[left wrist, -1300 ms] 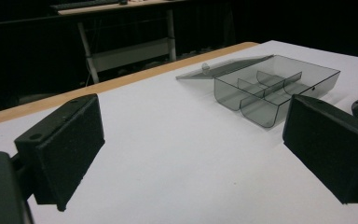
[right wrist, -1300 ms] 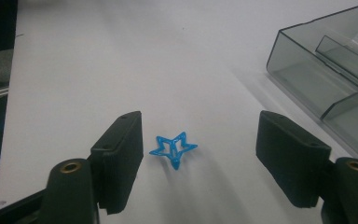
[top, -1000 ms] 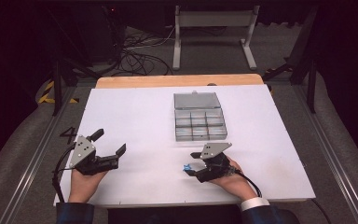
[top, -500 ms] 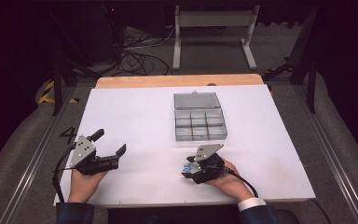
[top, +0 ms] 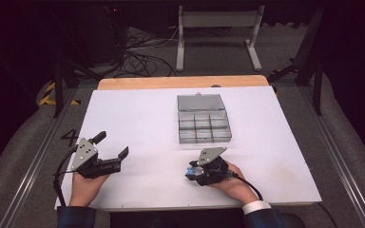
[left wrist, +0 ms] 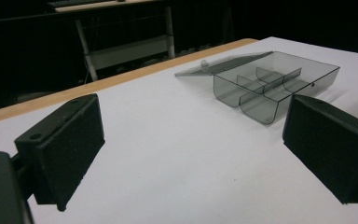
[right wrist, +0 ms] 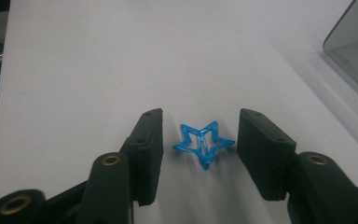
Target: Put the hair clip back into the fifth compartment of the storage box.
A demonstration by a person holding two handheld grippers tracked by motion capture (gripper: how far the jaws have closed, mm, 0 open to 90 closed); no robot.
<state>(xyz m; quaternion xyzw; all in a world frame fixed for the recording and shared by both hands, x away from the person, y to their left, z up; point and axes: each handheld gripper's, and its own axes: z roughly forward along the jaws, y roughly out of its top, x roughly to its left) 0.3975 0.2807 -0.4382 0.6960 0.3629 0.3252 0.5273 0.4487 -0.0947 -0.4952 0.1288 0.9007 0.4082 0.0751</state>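
- High view: a clear compartment box (top: 203, 124), lid open, sits at centre frame on the white table (top: 138, 114). The left gripper (top: 110, 145) lies lower left, jaws wide apart and empty; the right gripper (top: 190, 173) sits below centre.
- Left gripper view: box at upper right, between wide-spread jaws.
- Right gripper view: a blue star-shaped clip (right wrist: 201, 143) lies on the table between partly open jaws, touching neither.

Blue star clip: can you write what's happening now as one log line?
right gripper: open, jaws either side of blue star clip lying on table | left gripper: open, empty | compartment box: lid open
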